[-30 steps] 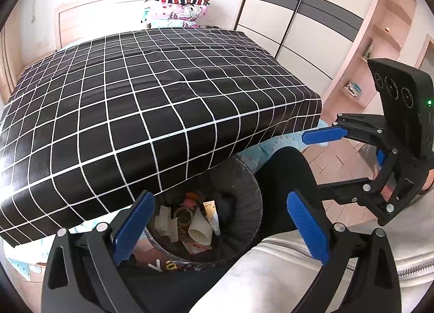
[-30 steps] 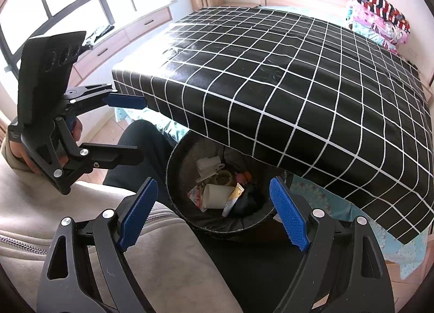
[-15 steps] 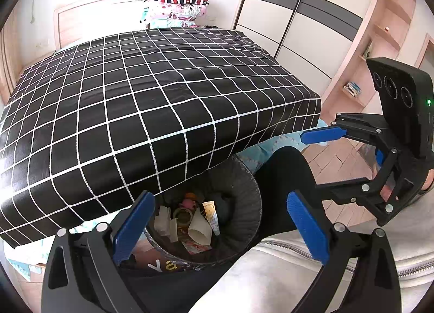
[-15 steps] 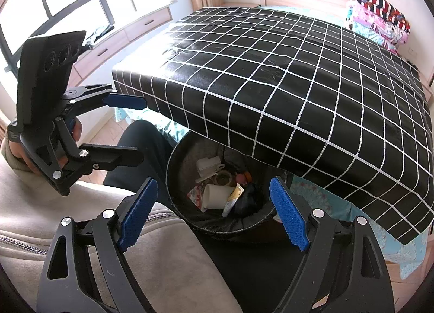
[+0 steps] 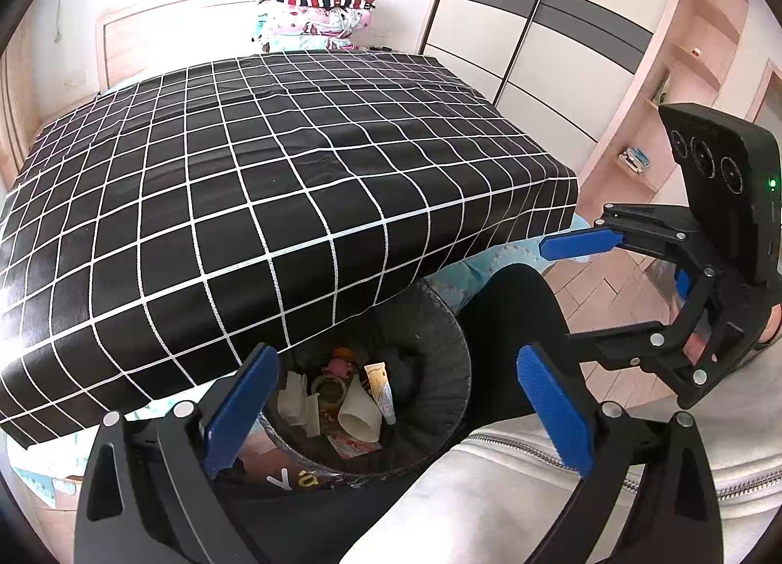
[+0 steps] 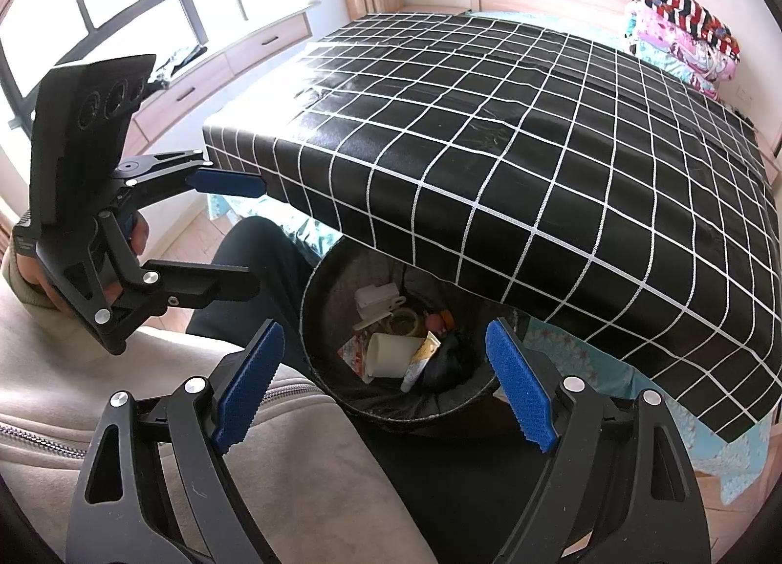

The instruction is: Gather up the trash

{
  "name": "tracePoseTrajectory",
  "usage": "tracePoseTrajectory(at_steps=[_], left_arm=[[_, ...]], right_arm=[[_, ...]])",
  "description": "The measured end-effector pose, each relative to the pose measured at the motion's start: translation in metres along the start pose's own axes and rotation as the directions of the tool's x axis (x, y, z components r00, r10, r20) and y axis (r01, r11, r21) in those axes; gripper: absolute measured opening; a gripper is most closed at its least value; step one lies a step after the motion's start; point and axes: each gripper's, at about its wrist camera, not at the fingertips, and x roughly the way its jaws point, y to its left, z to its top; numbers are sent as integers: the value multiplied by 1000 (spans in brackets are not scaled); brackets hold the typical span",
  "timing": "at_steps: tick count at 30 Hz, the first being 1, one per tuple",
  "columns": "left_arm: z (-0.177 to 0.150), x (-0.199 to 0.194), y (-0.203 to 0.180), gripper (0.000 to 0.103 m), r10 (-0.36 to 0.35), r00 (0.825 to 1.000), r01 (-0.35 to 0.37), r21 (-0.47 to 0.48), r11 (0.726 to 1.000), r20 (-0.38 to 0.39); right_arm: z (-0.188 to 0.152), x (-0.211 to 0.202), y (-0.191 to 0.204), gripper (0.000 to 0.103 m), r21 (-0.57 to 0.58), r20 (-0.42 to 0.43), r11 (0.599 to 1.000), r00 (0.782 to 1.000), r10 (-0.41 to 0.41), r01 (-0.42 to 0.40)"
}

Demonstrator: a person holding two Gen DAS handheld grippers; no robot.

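Note:
A black trash bin (image 5: 440, 368) (image 6: 317, 319) stands on the floor, half under the edge of the bed. Inside lie a white paper cup (image 5: 359, 412) (image 6: 391, 355), a small tube (image 5: 382, 390) (image 6: 419, 361), a tape roll (image 6: 403, 319), white scraps (image 6: 374, 296) and a red wrapper. My left gripper (image 5: 398, 410) (image 6: 229, 234) is open and empty above the bin. My right gripper (image 6: 383, 388) (image 5: 557, 292) is open and empty, also above the bin.
A bed with a black, white-checked cover (image 5: 244, 183) (image 6: 537, 124) fills the view, folded bedding (image 5: 313, 9) at its head. A wardrobe (image 5: 528, 16) and shelves (image 5: 684, 75) stand right, a window bench (image 6: 205, 75) left. The person's leg (image 5: 513, 314) and pale jacket (image 5: 488, 490) are near.

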Motion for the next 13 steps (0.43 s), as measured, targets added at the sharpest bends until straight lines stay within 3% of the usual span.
tracePoseTrajectory(at_steps=[13], left_arm=[[2, 1, 0, 95, -2, 1000, 2, 2, 1000, -8]], right_arm=[[0, 0, -1, 85, -1, 1, 1000, 1000, 3, -3]])
